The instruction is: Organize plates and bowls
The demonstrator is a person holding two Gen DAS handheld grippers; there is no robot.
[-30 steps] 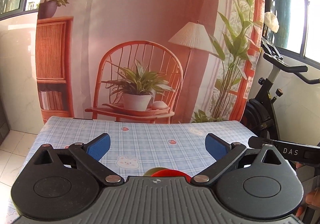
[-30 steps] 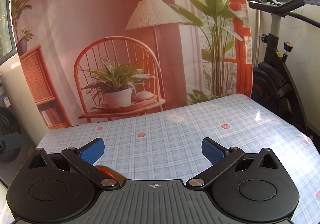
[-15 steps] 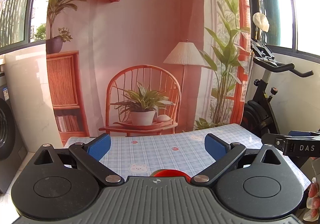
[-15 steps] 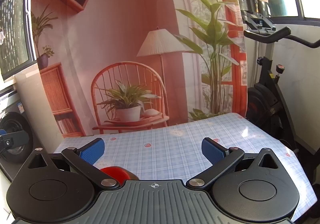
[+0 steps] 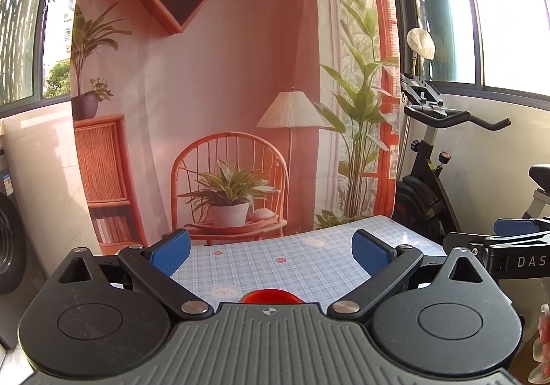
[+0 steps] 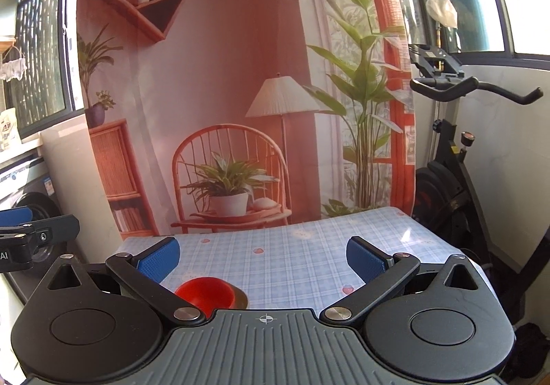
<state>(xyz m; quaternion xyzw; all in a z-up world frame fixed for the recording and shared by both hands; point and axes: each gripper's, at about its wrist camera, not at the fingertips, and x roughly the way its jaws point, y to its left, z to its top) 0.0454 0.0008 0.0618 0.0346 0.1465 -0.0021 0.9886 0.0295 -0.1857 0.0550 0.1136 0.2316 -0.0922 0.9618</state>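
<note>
A red bowl (image 6: 205, 292) sits on an olive-green plate (image 6: 241, 299) near the front of the checked table (image 6: 302, 264). In the left wrist view only the rim of the red bowl (image 5: 270, 296) shows above the gripper body. My left gripper (image 5: 271, 251) is open and empty, held back and above the bowl. My right gripper (image 6: 264, 257) is open too, with nothing between its blue pads; the bowl lies low and to its left. Most of the plate is hidden.
A printed backdrop (image 5: 223, 109) of a chair, lamp and plants hangs behind the table. An exercise bike (image 6: 457, 158) stands at the right, a washing machine (image 6: 31, 213) at the left. The other gripper (image 5: 508, 247) shows at the right edge of the left view.
Both grippers have pulled back and risen away from the table, so more of the room and backdrop shows. The table looks smaller and farther. The jaws stayed open throughout.
</note>
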